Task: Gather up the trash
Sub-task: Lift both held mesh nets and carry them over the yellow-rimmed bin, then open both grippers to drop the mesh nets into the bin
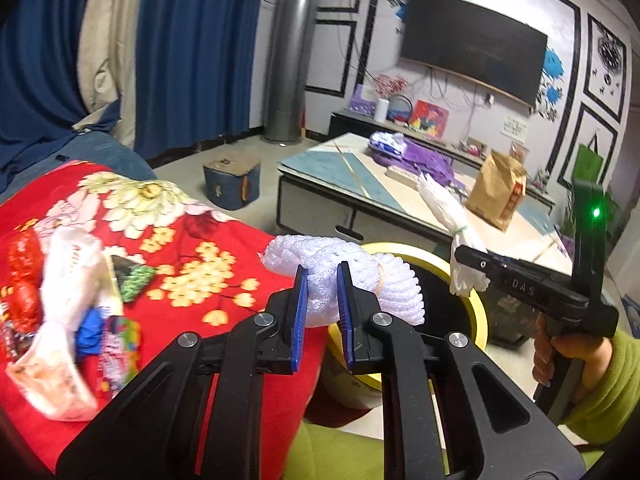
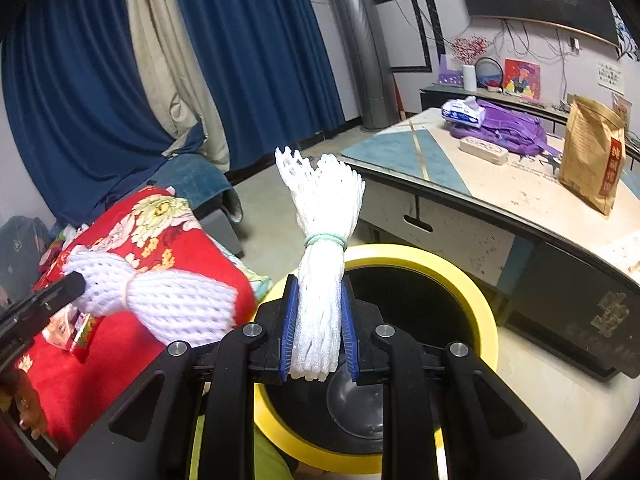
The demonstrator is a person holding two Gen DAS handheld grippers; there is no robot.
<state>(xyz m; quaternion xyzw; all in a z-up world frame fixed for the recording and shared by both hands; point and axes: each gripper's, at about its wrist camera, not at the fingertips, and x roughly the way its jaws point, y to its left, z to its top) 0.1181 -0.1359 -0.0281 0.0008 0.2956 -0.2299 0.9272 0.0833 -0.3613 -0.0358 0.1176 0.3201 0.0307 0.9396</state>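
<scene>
My left gripper (image 1: 323,270) is shut on a white foam-net bundle (image 1: 372,288) tied with a tan band, held at the near rim of a yellow trash bin (image 1: 478,308). My right gripper (image 2: 319,280) is shut on a second foam-net bundle (image 2: 324,208) tied with a green band, upright above the bin's (image 2: 480,304) black opening. Each gripper also shows in the other's view: the right gripper (image 1: 460,254) with its bundle (image 1: 442,208), the left gripper (image 2: 78,280) with its bundle (image 2: 180,304). More wrappers (image 1: 60,300) lie on a red floral blanket (image 1: 208,264).
A low coffee table (image 2: 500,184) stands behind the bin with a purple backpack (image 2: 504,128), a brown paper bag (image 2: 592,152) and a tissue pack (image 2: 462,110). A blue box (image 1: 232,180) sits on the floor near blue curtains. A hand in a green sleeve (image 1: 600,380) holds the right gripper.
</scene>
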